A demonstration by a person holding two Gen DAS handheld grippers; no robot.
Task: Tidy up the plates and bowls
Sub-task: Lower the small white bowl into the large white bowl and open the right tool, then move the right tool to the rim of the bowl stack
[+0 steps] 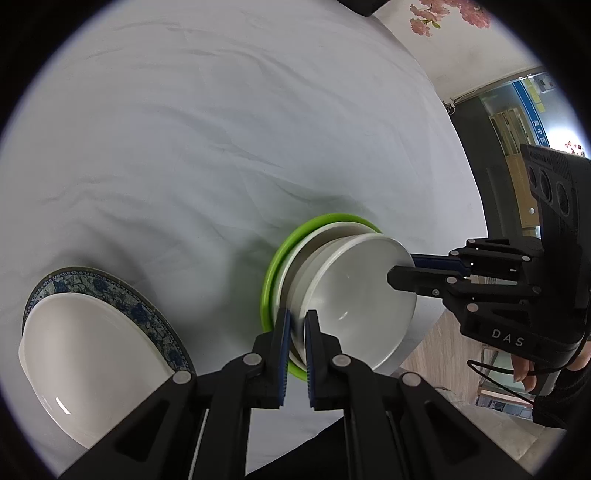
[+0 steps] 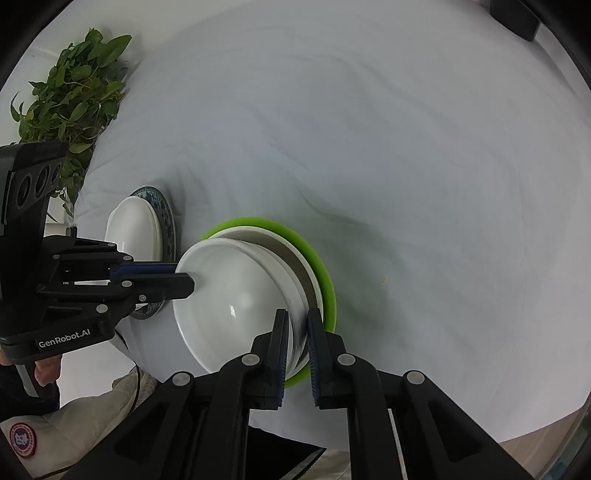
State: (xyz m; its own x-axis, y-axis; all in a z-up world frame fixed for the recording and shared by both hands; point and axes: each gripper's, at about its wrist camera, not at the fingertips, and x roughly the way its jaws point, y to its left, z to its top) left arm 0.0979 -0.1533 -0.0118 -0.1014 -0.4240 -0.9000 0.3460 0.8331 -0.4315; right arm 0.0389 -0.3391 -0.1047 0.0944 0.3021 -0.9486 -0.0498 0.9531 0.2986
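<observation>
A white bowl sits in a stack on a pale plate, which rests on a green plate on the white tablecloth. My left gripper is shut on the bowl's rim on one side. My right gripper is shut on the bowl's rim on the opposite side. To the left, another white bowl lies on a blue-patterned plate.
The round table with its wrinkled white cloth stretches away beyond the stacks. A leafy plant stands off the table's left edge. A dark object lies at the far edge. The table's near edge is close to both stacks.
</observation>
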